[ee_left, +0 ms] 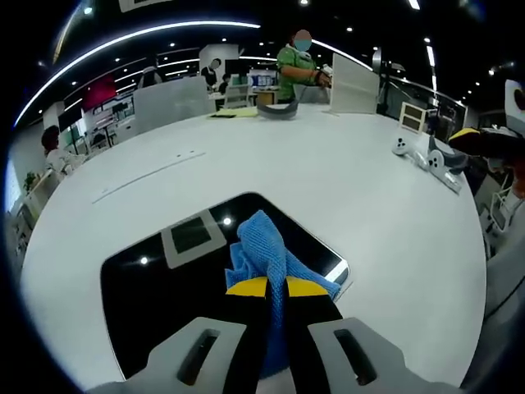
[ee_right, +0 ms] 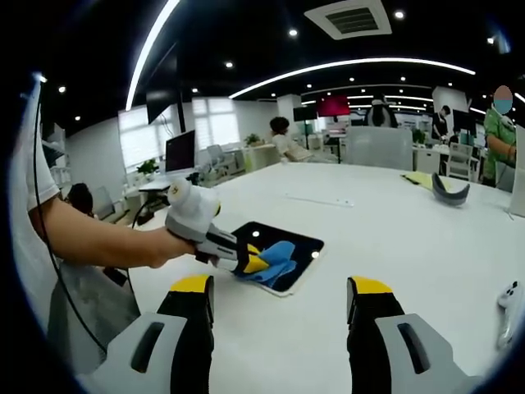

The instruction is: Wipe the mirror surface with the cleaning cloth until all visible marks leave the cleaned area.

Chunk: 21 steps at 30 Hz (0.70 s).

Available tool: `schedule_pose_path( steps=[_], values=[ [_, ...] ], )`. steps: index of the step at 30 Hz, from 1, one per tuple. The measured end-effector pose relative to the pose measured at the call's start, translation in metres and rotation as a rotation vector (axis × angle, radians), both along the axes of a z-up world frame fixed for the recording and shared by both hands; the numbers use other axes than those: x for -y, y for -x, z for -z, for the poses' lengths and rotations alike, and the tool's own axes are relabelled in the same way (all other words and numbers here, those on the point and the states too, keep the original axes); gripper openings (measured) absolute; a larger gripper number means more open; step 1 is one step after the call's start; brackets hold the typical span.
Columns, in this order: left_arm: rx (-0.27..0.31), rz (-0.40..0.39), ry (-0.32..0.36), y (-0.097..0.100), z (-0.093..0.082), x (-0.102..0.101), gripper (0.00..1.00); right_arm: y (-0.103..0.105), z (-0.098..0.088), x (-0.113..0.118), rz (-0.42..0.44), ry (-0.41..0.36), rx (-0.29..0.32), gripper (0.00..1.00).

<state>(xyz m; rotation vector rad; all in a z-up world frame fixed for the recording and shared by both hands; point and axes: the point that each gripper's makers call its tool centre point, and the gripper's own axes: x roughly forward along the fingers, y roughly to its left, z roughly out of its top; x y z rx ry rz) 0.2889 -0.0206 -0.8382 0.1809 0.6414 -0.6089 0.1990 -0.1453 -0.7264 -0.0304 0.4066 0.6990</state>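
Observation:
A dark rectangular mirror [ee_left: 164, 287] lies flat on the white table [ee_left: 328, 180]. A blue cleaning cloth [ee_left: 264, 254] rests bunched on the mirror's right part, and my left gripper [ee_left: 277, 289] is shut on it, yellow-tipped jaws pressed together. In the right gripper view the mirror [ee_right: 291, 240] sits at mid-table with the cloth [ee_right: 275, 264] on its near edge, the left gripper [ee_right: 250, 263] clamped on it and held by a person's hand [ee_right: 160, 246]. My right gripper [ee_right: 283, 291] stands open above the table, nearer than the mirror, holding nothing.
A white panel [ee_left: 357, 82] and a grey curved object [ee_left: 275, 111] stand at the table's far side, near a person in green [ee_left: 297, 66]. Small white devices [ee_left: 426, 152] lie at the right edge. A thin strip [ee_left: 148, 176] lies beyond the mirror.

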Motion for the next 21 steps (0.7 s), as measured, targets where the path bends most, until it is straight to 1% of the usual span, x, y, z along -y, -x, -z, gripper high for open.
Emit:
schedule_pose_path(
  steps=[11,21],
  values=[
    [-0.003,-0.006,0.001,0.001,0.001,-0.006,0.03,0.001,-0.002,-0.005,-0.008,-0.001,0.002,0.64],
    [-0.009,-0.012,0.007,0.004,0.001,-0.017,0.03,0.003,-0.002,-0.006,-0.005,0.000,0.000,0.64]
  ],
)
